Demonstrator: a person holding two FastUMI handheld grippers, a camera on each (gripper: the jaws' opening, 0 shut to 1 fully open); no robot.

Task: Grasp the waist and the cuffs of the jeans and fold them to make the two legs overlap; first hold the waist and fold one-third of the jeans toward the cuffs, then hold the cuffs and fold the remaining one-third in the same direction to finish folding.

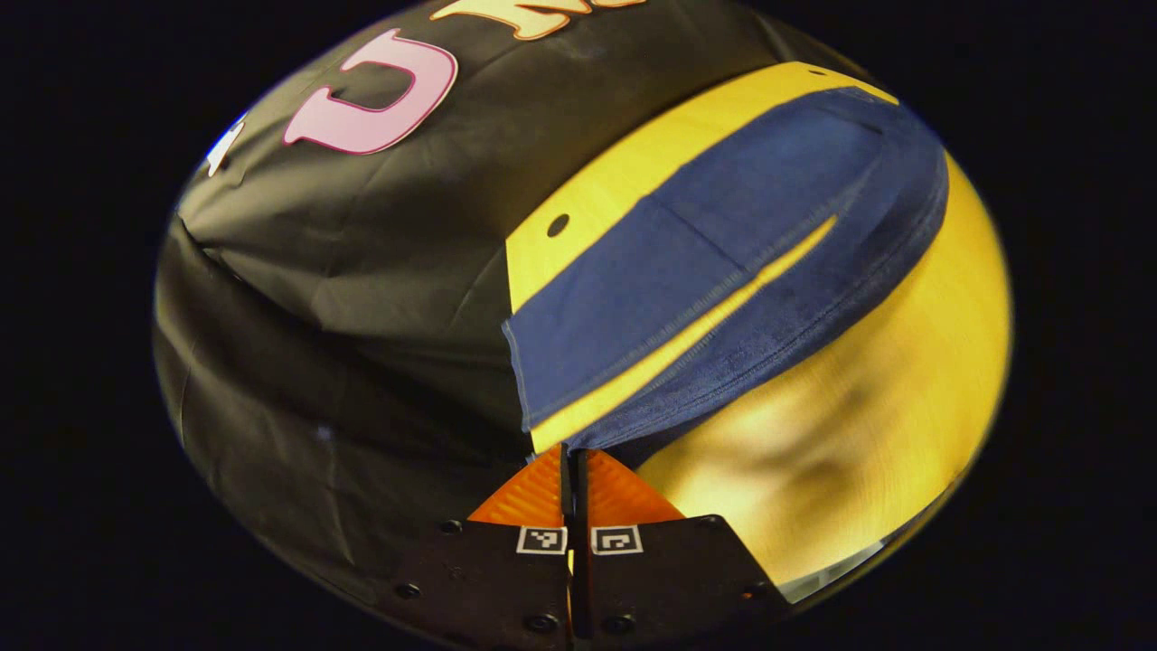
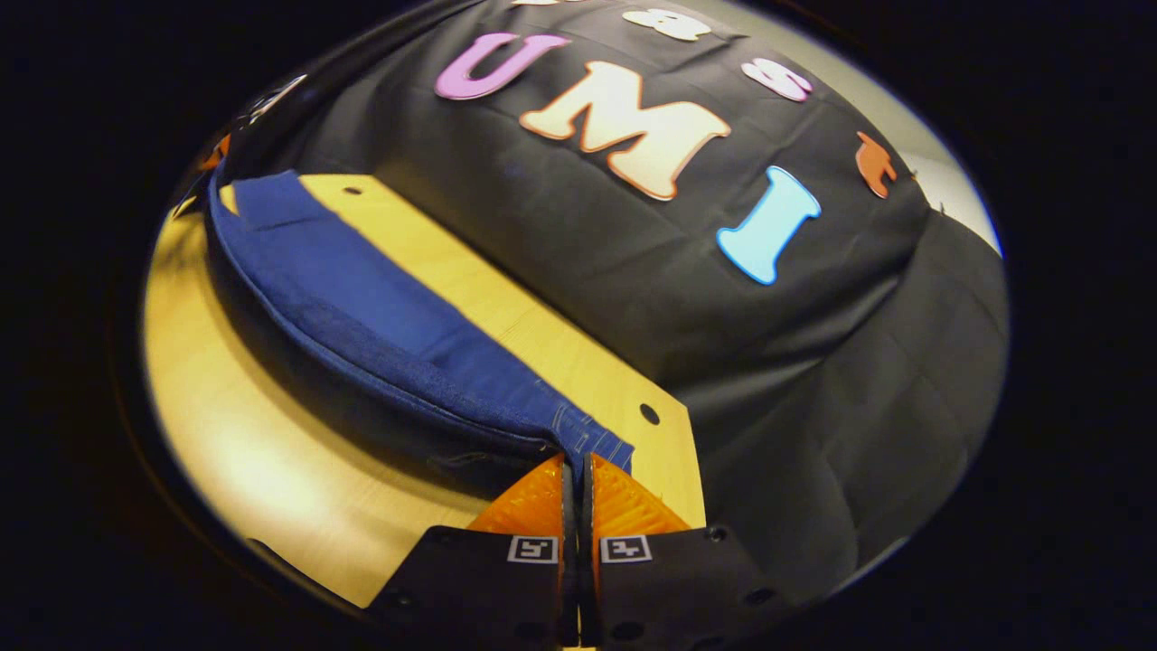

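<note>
Both grippers, left (image 1: 573, 457) and right (image 2: 573, 466), pinched closed on dark blue denim jeans (image 1: 687, 280), lifting one leg off the yellow wooden bench (image 1: 868, 425) near its back edge.

1. Left gripper (image 1: 573, 466): two wedge-shaped fingers with ribbed faces, set on flat dark plates.
2. Each plate bears a small square black-and-white marker near the inner edge and round screws at its corners.
3. Right gripper (image 2: 573, 475): same build, ribbed wedge fingers, dark plates, two square markers, screws.
</note>
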